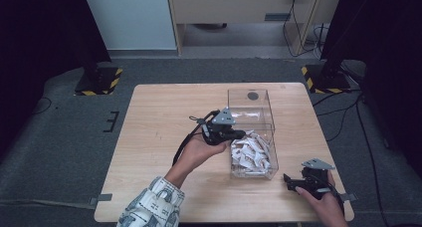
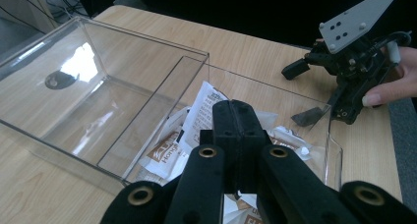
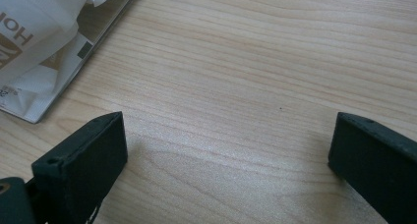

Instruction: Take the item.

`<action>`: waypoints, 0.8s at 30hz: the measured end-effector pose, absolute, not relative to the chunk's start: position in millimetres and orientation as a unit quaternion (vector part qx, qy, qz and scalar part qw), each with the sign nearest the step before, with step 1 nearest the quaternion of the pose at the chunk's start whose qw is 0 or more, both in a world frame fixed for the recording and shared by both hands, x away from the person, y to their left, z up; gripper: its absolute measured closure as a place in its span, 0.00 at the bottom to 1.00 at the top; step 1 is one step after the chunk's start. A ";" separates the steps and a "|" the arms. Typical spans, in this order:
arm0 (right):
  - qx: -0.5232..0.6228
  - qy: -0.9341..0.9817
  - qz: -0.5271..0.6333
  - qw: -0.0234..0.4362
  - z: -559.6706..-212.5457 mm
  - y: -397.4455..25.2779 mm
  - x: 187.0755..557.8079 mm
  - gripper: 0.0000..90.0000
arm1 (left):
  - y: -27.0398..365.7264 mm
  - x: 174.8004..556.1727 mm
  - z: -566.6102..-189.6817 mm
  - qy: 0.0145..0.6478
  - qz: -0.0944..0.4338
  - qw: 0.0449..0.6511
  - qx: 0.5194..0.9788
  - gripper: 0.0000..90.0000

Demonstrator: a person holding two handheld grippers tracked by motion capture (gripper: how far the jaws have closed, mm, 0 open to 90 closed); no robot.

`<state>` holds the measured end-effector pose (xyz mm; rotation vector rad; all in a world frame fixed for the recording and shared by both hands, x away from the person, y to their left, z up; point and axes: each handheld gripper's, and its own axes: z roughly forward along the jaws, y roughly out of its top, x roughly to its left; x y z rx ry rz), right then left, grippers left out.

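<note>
The left hand-held gripper [image 2: 235, 117] hovers over the near compartment of the clear box [image 1: 251, 100], its jaws pressed together; whether a thin packet edge is caught between them I cannot tell. In the high view it sits at the box's left wall, tips just over the heap of white sachets [image 1: 250, 153]. The sachets lie loose and overlapping in that near compartment, while the far compartment, with a dark round mark on its floor, has none.

To pick one well, it seems best to spread the jaws before dipping in, aim for a single raised corner or edge, such as the upright printed sachet [image 2: 206, 111] just ahead of the tips, and close across its thin side so neighbours are not dragged along. Lifting straight up should keep it off the divider.

The right hand-held gripper [image 1: 300, 182] rests on the tabletop [image 1: 164, 122] beside the box's near right corner, jaws spread wide with nothing between them.
</note>
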<state>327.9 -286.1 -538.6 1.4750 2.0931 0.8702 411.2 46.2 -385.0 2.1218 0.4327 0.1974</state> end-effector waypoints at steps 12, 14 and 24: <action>0.532 0.756 0.314 0.217 -538.6 -286.1 327.9 0.02 | 58.0 412.1 -375.5 0.178 0.087 0.477 0.856 1.00; 0.532 0.755 0.314 0.217 -538.6 -286.1 327.9 0.02 | 59.4 411.8 -373.6 0.179 0.089 0.479 0.855 1.00; 0.532 0.755 0.314 0.217 -538.6 -286.1 327.9 0.02 | 69.9 412.6 -367.8 0.184 0.095 0.484 0.850 1.00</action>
